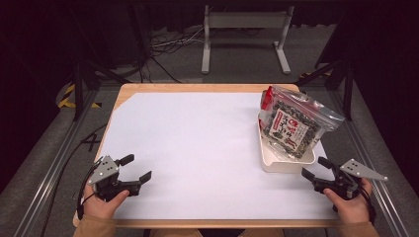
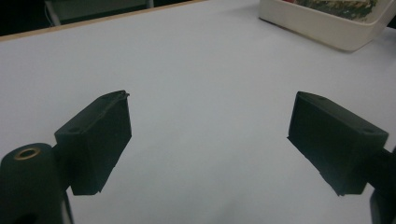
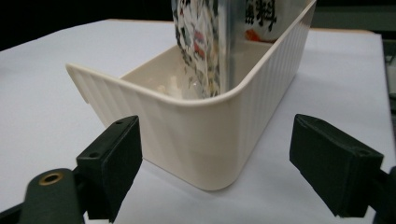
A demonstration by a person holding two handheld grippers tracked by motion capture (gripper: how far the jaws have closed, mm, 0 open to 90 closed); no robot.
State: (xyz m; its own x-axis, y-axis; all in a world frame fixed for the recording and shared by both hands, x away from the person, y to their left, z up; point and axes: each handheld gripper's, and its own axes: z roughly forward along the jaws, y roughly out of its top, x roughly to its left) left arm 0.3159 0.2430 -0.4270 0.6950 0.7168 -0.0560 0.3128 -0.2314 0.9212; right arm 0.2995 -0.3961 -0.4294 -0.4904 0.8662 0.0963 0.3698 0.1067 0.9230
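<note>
Where the white sheet (image 1: 197, 148) covers the wooden tabletop (image 1: 148, 88), the left gripper (image 1: 134, 168) sits at the lower left of the high view, held in the person's left hand (image 1: 101, 200) near the bottom edge. Its fingers (image 1: 145, 176) stand well apart with nothing between them, pointing toward the middle of the frame. In the left gripper view the same two black fingers (image 2: 100, 140) rise from the lower corners over bare white sheet, and a corner of the cream tray (image 2: 322, 28) shows at the upper right of that frame, well apart from them.

Farther right in the high view, the cream tray (image 1: 269, 165) lies in the right half of the frame on the sheet. A clear zip bag (image 1: 291, 123) of dark printed contents with a red label leans in it, its upper end sticking out past the tray's far rim toward the upper right.

At the lower right of the high view, the right gripper (image 1: 316, 169) is held in the person's right hand (image 1: 351, 200), just beside the tray's near corner. Its fingers (image 1: 307, 174) are spread wide and grip nothing. In the right gripper view the fingers (image 3: 114, 158) stand at the lower left and lower right, with the tray's rounded ribbed corner (image 3: 210, 140) centred between them but apart from both, and the bag (image 3: 201, 46) stands in the tray at the upper middle.
</note>
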